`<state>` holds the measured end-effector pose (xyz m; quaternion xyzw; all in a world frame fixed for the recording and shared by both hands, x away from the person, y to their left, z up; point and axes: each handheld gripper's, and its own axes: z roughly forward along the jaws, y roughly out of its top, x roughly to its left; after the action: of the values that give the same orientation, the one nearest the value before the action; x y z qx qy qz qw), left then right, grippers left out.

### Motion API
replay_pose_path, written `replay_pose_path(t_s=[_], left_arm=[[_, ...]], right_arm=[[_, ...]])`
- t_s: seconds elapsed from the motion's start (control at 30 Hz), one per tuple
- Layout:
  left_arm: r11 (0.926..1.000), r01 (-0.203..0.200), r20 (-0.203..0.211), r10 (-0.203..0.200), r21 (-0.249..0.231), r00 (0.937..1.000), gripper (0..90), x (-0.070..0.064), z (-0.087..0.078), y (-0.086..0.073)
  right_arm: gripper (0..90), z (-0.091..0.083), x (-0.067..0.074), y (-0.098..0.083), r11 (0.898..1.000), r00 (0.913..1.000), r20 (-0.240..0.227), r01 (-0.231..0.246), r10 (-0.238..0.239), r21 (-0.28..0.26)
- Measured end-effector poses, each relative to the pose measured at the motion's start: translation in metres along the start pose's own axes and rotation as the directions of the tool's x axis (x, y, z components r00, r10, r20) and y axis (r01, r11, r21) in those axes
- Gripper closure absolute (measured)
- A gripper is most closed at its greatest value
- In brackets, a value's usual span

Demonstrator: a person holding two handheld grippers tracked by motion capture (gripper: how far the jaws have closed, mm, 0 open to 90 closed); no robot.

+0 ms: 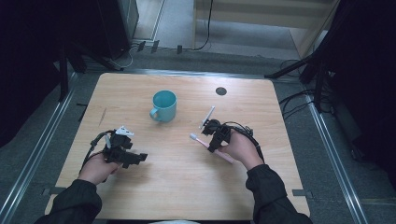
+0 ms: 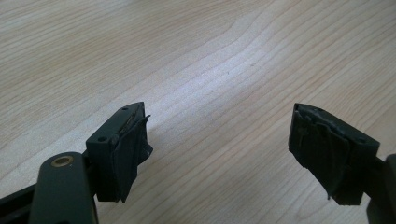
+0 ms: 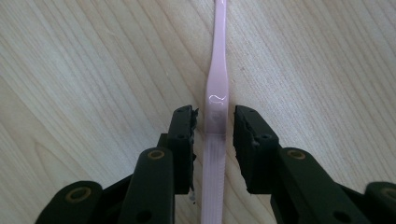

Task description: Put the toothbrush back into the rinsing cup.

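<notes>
A pink toothbrush (image 3: 215, 140) lying on the bench (image 1: 187, 186) is straddled by the right claw (image 3: 214, 135), jaws not yet touching; closing is needed next, probably. The left claw (image 2: 219, 149) is held wide, empty.

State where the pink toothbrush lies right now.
In the high view the toothbrush lies flat on the table, right of centre, below and right of the mug. The right gripper straddles its handle, jaws on either side, not yet closed.
</notes>
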<state>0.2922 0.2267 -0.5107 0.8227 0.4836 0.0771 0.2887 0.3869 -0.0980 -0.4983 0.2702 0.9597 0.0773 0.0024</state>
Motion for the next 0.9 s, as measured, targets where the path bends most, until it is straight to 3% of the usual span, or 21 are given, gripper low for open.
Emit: replay_pose_path(t_s=[0.33,0.63,0.9], left_arm=[[1.0,0.0,0.002,0.0,0.002,1.0,19.7,0.0001,0.0001,0.0],[1.0,-0.007,-0.002,0.007,0.005,1.0,19.7,-0.0003,0.0004,0.0001],[0.9999,-0.007,-0.001,0.007,0.008,1.0,19.6,-0.0007,0.0006,-0.0001]], right_arm=[[70.1,0.0067,0.0039,0.0015,0.999,0.9987,0.047,0.02,-0.023,0.044],[72.7,0.0075,0.0077,0.0031,0.999,0.9974,0.067,0.022,-0.025,0.044],[77.9,0.0076,0.0089,0.0032,0.999,0.9984,0.056,0.008,-0.01,0.035]])
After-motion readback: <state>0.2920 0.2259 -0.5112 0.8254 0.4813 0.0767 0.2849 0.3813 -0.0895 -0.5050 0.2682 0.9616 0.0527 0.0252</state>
